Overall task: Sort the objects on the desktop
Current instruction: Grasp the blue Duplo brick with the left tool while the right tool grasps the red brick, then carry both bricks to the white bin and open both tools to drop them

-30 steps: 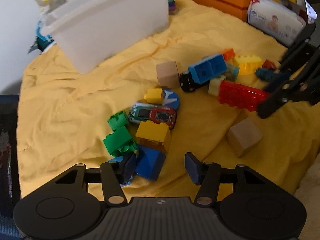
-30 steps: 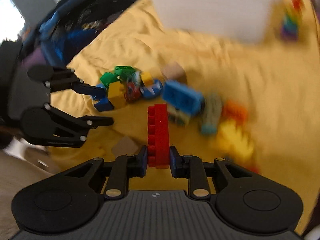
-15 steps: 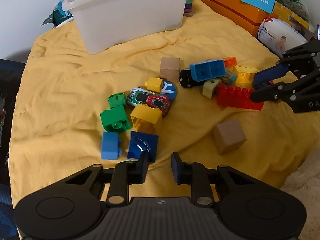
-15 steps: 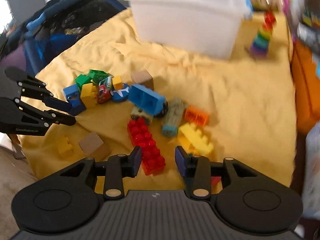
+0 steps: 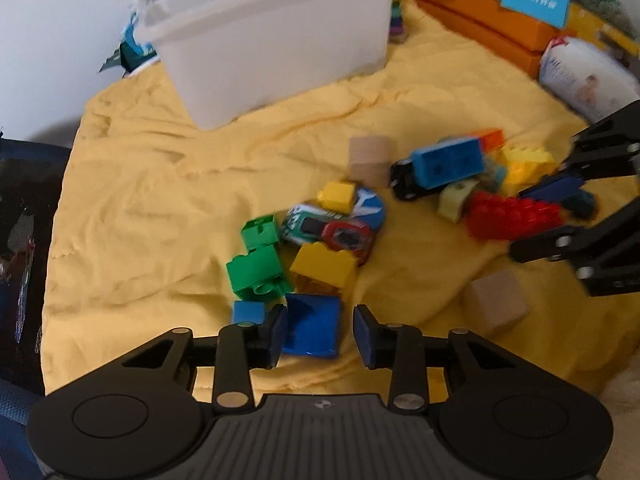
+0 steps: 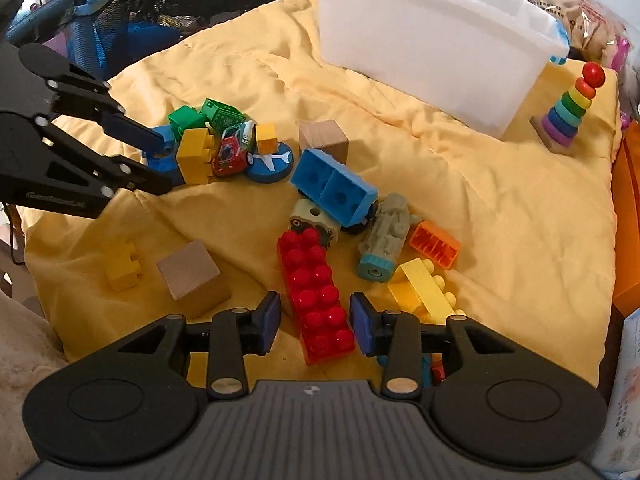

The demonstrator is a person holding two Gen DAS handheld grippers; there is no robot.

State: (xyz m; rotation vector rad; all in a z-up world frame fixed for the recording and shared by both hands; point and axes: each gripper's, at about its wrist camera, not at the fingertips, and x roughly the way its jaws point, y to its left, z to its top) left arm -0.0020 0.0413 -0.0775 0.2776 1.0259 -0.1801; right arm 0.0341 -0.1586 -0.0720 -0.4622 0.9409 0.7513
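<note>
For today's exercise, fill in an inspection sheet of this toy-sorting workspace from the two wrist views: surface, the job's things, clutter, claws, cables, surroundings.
Surface: wrinkled yellow cloth covers the work area.
Job's things: long red brick, dark blue block, blue truck, toy car, two wooden cubes, green bricks, yellow bricks; white bin at the back.
Clutter: rainbow ring stacker, orange boxes, wipes pack.
Claws: left claw opening, the blue block between its pads; right claw open astride the red brick, pads not pressing.
Cables: nothing seen.
Surroundings: dark mesh chair past the cloth edge.
</note>
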